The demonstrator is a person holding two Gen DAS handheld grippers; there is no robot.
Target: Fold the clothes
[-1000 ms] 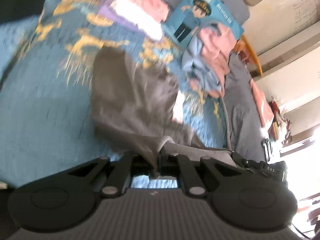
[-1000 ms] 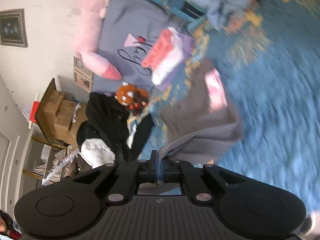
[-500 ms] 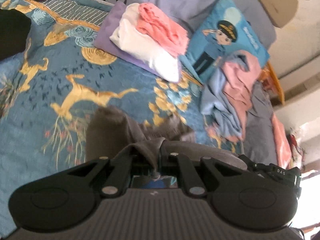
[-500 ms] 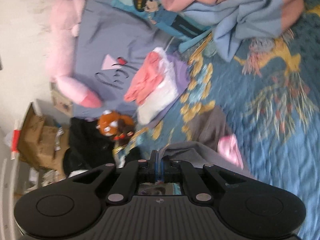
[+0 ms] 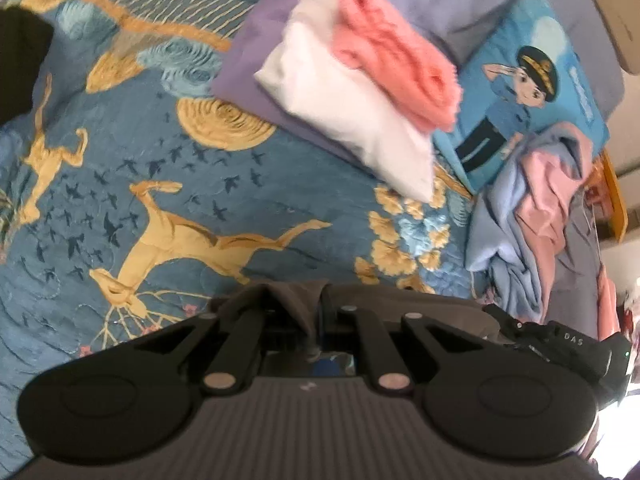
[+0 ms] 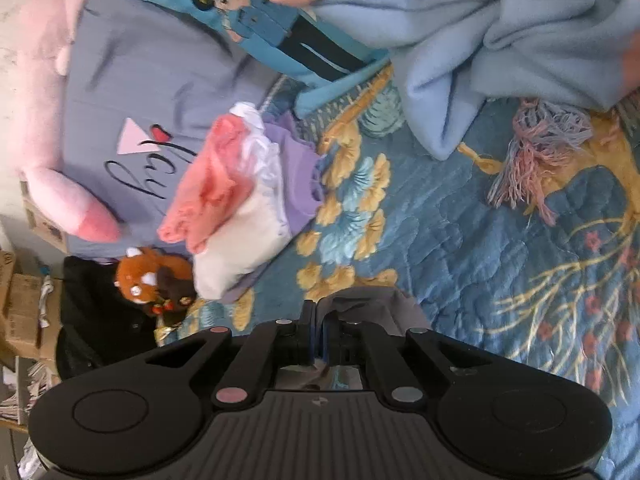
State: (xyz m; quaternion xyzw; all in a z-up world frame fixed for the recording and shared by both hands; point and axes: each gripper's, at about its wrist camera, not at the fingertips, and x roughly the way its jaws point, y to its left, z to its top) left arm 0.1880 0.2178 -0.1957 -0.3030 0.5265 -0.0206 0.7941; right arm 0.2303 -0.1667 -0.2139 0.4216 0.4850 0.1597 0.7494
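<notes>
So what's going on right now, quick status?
Left gripper and right gripper both shut on the grey garment. Folded pile ahead on the bedspread. Nothing in the way.

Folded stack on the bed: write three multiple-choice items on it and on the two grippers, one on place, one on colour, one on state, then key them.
1. Where does the folded stack lie?
A. on the blue bedspread, by the cartoon cushion
B. on the floor
C. inside a cardboard box

2. What colour is the top piece of the stack?
A. black
B. green
C. coral pink

3. How does the left gripper stand?
A. wide open and empty
B. shut on the grey garment
C. shut on the cushion

Key: 1 A, the stack rests on the patterned spread next to the cushion. 2 C, the coral pink piece lies over the white one and the purple one. 3 B, grey cloth runs between its closed fingers; the right gripper pinches the same grey cloth.
</notes>
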